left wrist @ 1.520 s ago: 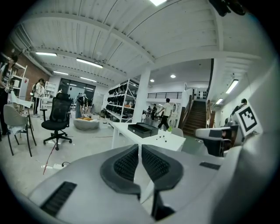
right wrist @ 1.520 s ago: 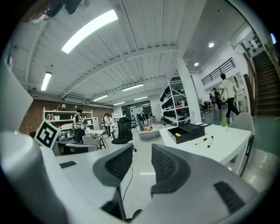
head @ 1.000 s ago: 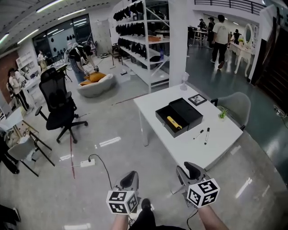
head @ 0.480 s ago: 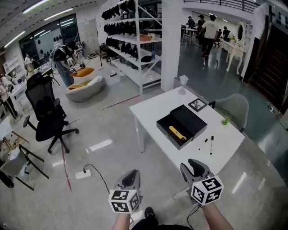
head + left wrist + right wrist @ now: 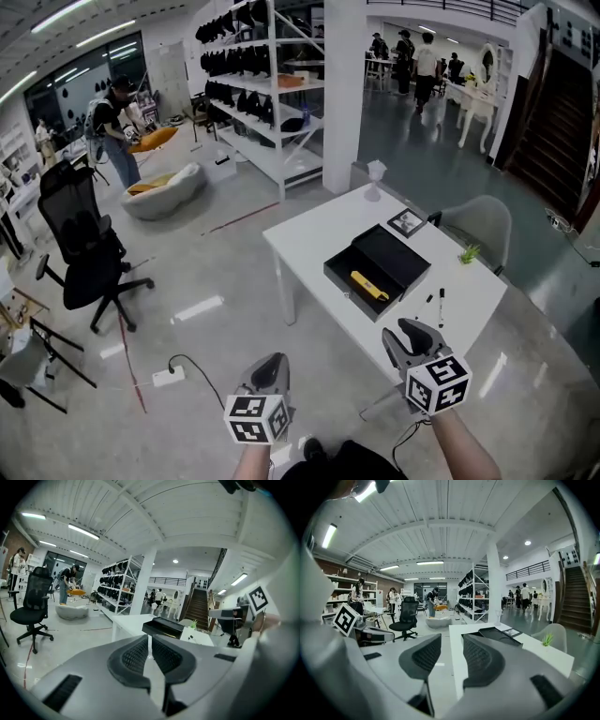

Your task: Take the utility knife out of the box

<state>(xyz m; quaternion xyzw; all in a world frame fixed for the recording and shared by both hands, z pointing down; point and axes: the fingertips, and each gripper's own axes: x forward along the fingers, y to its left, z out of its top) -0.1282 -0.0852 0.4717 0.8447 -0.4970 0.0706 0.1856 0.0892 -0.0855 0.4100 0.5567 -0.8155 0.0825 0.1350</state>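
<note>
The yellow utility knife [image 5: 369, 285] lies slantwise, upper left to lower right, in the open box [image 5: 339, 274] on the table [image 5: 314, 234]. Just below it is the nearer right claw [image 5: 413, 336], parted and empty. The left claw [image 5: 270, 368] is pinched together, empty.

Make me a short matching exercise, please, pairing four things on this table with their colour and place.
Things:
1. utility knife
2. box
3. plant
4. pens

Descriptions:
A. green, at the edge of the table next to the grey chair
B. yellow, lying inside the box
C. black, lid open, mid-table
D. loose on the white tabletop beside the box

Pairs: 1-B, 2-C, 3-A, 4-D
</note>
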